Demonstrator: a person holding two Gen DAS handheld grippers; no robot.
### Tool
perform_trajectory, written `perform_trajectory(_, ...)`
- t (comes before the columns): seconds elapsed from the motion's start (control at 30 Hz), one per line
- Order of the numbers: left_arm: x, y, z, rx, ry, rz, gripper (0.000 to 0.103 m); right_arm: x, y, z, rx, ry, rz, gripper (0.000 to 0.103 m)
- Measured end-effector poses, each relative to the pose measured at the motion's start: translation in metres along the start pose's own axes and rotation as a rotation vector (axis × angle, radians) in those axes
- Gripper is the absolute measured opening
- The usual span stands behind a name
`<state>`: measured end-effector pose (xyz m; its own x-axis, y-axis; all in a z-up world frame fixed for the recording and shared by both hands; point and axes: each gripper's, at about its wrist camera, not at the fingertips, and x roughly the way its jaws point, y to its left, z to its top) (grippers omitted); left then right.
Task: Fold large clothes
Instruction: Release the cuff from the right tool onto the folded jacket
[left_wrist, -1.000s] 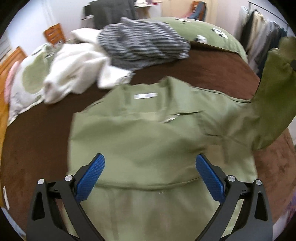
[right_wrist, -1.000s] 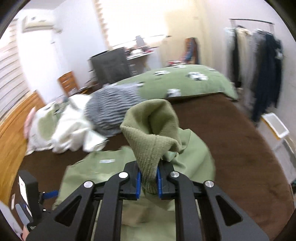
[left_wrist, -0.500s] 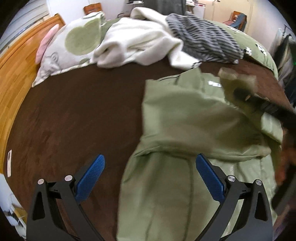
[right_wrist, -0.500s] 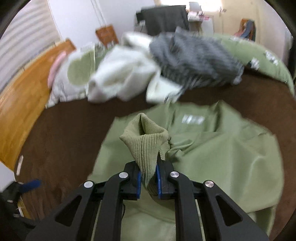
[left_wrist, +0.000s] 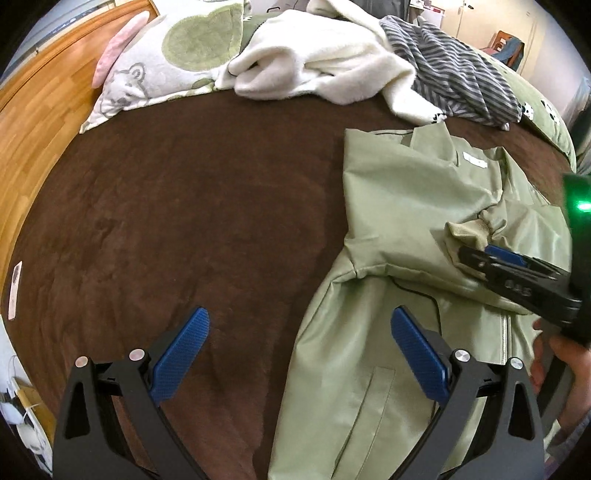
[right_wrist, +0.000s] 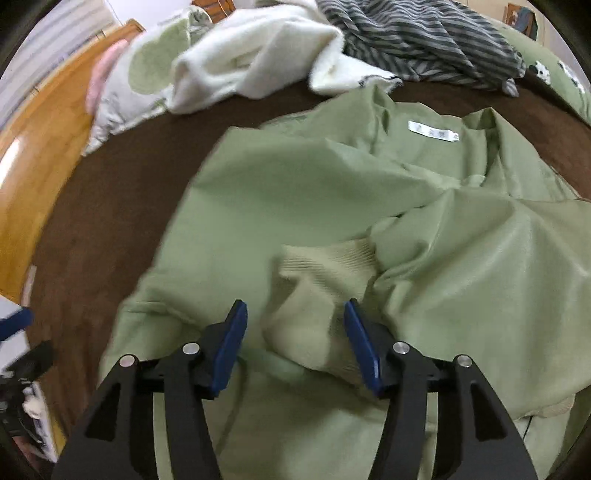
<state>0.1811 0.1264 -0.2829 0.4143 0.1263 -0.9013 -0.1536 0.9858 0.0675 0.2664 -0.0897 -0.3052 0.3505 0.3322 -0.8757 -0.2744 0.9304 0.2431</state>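
Left tool (left_wrist: 299, 354) is spread wide w/ nothing between its blue pads, hovering over the brown bed (left_wrist: 166, 206) at the jacket's left edge; one pad is over bare bedcover, the other over the green fabric. Right tool (right_wrist: 293, 339) is also released: pads apart, the ribbed cuff (right_wrist: 325, 280) lying loose between and just ahead of them, not pinched. In the left view the right tool's tip sits at that cuff, a hand (left_wrist: 565, 365) behind it.

Jacket (right_wrist: 295, 184) lies flat on the bed, front side up, collar away from the cameras, white neck label (right_wrist: 433, 131) showing. Right sleeve is folded across the chest, cuff resting about mid-body. Left side has a straight folded edge.

Beyond the collar, touching or nearly touching it: a white fleece (left_wrist: 317, 66), and a grey striped garment (left_wrist: 454, 77) beside that. Further left a spotted pillow (left_wrist: 166, 62) against the wood headboard (left_wrist: 48, 110). Green duvet (left_wrist: 535, 107) at far right.
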Motion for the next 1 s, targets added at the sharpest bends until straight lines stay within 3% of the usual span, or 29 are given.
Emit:
perform_trajectory(0.1, -0.008, -0.004, 0.012, 0.014, -0.017, -0.004, 0.097, -0.045, 0.001, 0.010, 0.026, -0.091, 0.017, 0.075)
perform_trajectory(0.23, -0.024, -0.020, 0.032, 0.040, -0.059, -0.038, 0.097, -0.099, -0.019, 0.022, 0.030, -0.158, -0.035, 0.078)
perform_trajectory(0.47, -0.044, -0.093, 0.060, 0.098, -0.135, -0.167, 0.097, -0.146, -0.098, 0.030, 0.055, -0.147, -0.162, 0.079)
perform_trajectory(0.73, -0.021, -0.202, 0.060, 0.176, -0.132, -0.302, 0.097, -0.148, -0.182, 0.026, 0.122, -0.138, -0.249, 0.084)
perform_trajectory(1.0, 0.028, -0.263, 0.052, 0.248, -0.110, -0.297, 0.097, -0.108, -0.230, 0.018, 0.158, -0.110, -0.241, 0.084)
